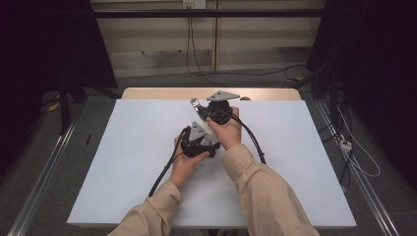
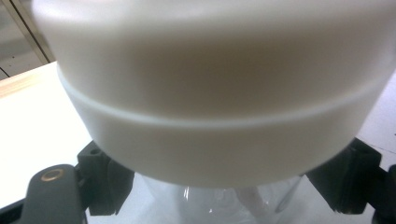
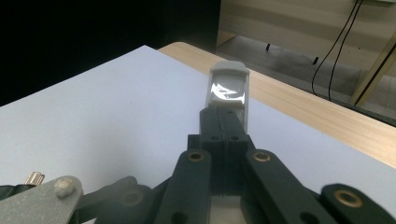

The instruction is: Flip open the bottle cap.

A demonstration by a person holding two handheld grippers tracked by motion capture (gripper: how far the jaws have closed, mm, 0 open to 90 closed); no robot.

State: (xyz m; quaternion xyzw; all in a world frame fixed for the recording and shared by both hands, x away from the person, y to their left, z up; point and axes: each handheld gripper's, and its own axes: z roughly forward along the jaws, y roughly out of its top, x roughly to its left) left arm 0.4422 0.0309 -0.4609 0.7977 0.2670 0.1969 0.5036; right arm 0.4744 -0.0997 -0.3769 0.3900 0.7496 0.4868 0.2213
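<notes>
Filling most of the left gripper view, a white plastic lid [image 2: 210,93] with a raised band around it sits on a clear container [image 2: 219,203], of which a little glassy wall shows beneath; the black jaws stand spread at either side of the lid, their pads against or just beside its wall, though blur leaves actual contact hard to judge. From the high view the same object is almost wholly hidden behind the hands, near the middle of the white sheet [image 1: 123,162] that covers the wooden table [image 1: 162,93]. There the left gripper [image 1: 209,142] lies in the left hand [image 1: 184,162], and the right gripper [image 1: 196,107] is held just beyond it in the right hand [image 1: 226,129], its grey three-cornered plate uppermost. Looking along the right gripper view, its two jaws are pressed together on a flat white tab with a shiny clear face [image 3: 228,91], which sticks up past the jaw tips; what this piece is cannot be made out. Farther off, the bare table edge, a grey floor and hanging black cables [image 3: 334,46] appear. Beige sleeves [image 1: 268,196] enter from the bottom of the high view, and black cables trail back from both grippers across the sheet.
</notes>
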